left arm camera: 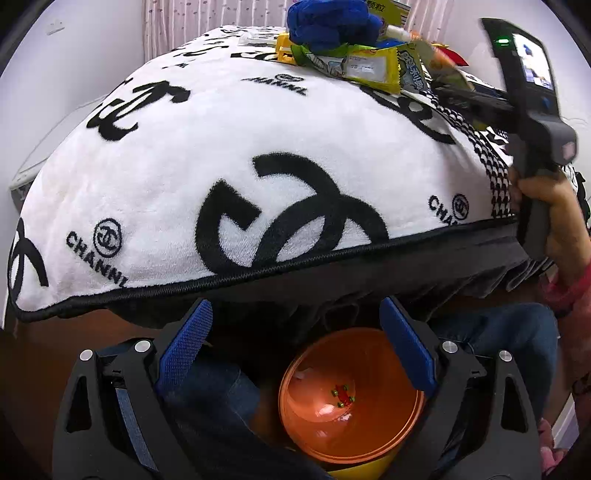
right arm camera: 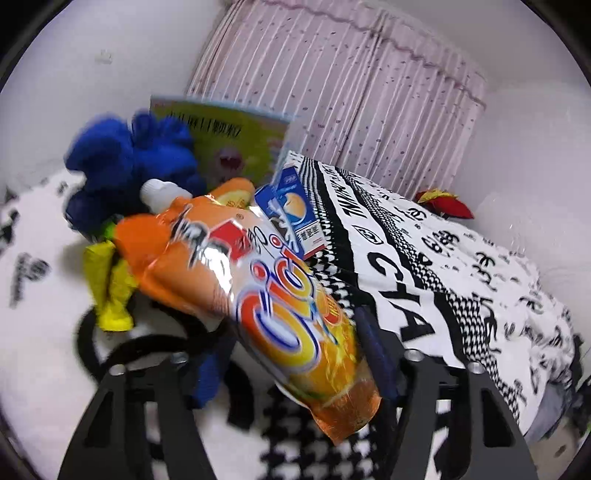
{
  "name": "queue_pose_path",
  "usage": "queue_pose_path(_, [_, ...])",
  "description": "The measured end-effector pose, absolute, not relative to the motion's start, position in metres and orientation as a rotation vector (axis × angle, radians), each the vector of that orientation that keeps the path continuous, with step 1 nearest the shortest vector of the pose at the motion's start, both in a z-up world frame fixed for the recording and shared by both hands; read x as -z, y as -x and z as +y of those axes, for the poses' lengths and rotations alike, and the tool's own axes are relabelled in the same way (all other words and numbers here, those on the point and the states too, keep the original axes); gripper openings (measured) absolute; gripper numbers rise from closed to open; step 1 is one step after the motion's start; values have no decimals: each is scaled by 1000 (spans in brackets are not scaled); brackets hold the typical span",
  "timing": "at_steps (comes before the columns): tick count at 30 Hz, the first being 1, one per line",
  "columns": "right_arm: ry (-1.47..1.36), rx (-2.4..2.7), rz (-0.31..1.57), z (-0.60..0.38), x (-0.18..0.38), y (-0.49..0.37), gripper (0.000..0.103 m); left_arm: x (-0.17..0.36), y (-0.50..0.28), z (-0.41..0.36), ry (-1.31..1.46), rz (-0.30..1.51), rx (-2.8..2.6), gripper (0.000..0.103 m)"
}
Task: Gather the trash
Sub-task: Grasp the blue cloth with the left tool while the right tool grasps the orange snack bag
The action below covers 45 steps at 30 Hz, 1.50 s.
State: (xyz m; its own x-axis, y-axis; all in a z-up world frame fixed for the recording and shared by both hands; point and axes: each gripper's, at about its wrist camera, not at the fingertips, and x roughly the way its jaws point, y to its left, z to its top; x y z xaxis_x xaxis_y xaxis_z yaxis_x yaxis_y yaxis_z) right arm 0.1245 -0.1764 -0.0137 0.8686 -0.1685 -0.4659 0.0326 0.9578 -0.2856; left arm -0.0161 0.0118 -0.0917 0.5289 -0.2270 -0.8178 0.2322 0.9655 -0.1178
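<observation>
Orange pouch motion-blurred, hiding whether right gripper pads touch it, blue carton partly behind it at 12 o'clock, orange bowl btm cut off at 6 o'clock.

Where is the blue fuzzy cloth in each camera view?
Left wrist view: the blue cloth sits at top centre, on the pile of wrappers.
Right wrist view: the blue cloth is upper left, behind the orange pouch.
Shared landmark: the white blanket with black logos.
</observation>
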Motion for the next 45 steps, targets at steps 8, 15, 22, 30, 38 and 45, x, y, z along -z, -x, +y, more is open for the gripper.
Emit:
queue_pose_path(8, [60, -8, 460, -209, -22, -59, 56, 69, 2, 7, 14, 918, 305, 90])
queue_pose_path(15, [-58, -86, 453, -227, -30, -5, 56, 19, -52, 6, 132, 777, 396, 89])
queue_pose_path(22, [-103, -147, 443, -224, -29, 21, 56, -16, -139, -15, 102, 643, 392, 89])
queue_pose_path(30, [-134, -203, 470, -221, -17, 15, 56, -10, -223, -36, 155, 670, 442, 89])
queue_pose_path(38, [-142, -211, 495, -219, -4, 6, 56, 6, -254, -46, 221, 735, 476, 71])
queue_pose_path(45, [-162, -211, 505, -221, 3, 2, 56, -1, -241, -42, 192, 693, 457, 62])
